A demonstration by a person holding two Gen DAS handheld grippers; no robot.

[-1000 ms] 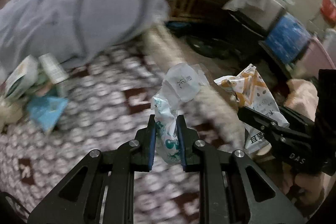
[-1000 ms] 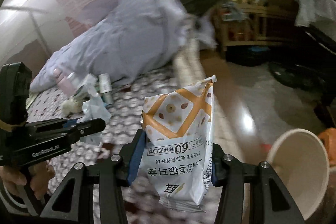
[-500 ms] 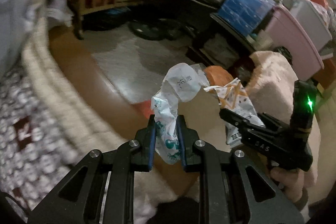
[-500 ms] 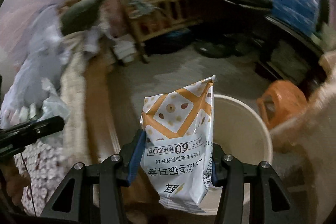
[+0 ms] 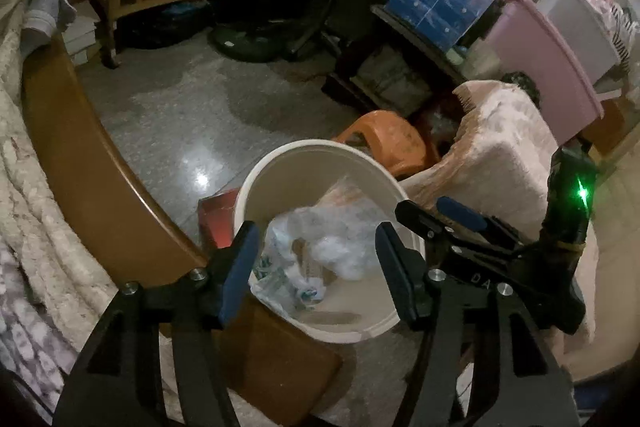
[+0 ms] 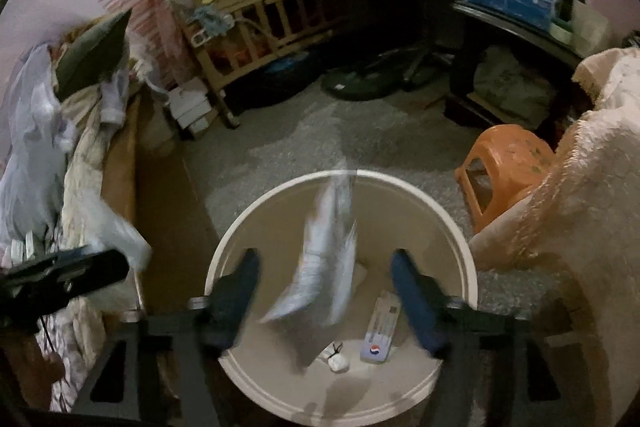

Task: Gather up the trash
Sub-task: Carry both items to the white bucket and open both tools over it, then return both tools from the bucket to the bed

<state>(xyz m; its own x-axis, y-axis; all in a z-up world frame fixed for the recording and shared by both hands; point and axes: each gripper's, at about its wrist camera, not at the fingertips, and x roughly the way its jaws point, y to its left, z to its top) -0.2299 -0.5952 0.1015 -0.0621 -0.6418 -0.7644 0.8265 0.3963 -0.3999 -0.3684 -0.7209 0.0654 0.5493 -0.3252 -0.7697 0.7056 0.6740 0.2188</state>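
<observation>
1. Your left gripper (image 5: 316, 263) is black, with blue pads (image 5: 236, 267) on its fingers.
2. The bin (image 5: 280, 171) in front of you is cream-white inside and out.
3. The crumpled wrapper (image 5: 292, 279) in it is clear and white with teal print.
4. The blurred packet (image 6: 324, 259) reads pale grey-white.
5. A small card (image 6: 378, 331) on the bin floor carries a red, white and blue round logo.
6. The stool (image 6: 504, 163) is orange, with faint small motifs on top.
7. The bed frame (image 5: 80, 163) is brown; the blanket (image 5: 500, 155) is pale pink.
</observation>
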